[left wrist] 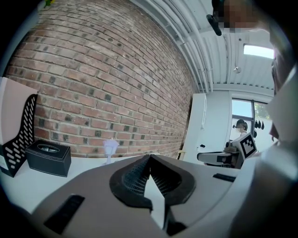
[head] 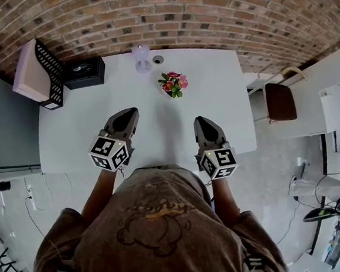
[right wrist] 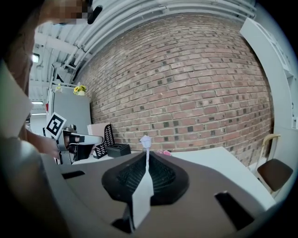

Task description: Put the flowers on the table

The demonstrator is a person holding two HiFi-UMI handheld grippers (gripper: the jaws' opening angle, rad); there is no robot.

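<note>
A small pot of pink and red flowers (head: 173, 84) stands upright on the white table (head: 231, 108), at the middle of its far half. In the right gripper view only a pink bit of the flowers (right wrist: 164, 152) peeks past the jaws. My left gripper (head: 129, 112) hovers over the table's near half, left of and nearer than the pot, its jaws shut with nothing between them (left wrist: 150, 157). My right gripper (head: 202, 121) is level with it on the right, also apart from the flowers, jaws shut and empty (right wrist: 147, 153).
A pale clear goblet (head: 142, 59) and a small round disc (head: 158, 59) sit at the table's far edge before the brick wall. A black tissue box (head: 84, 71) and a black mesh file holder (head: 42, 74) occupy the far left corner. A brown chair (head: 280, 100) stands off the right side.
</note>
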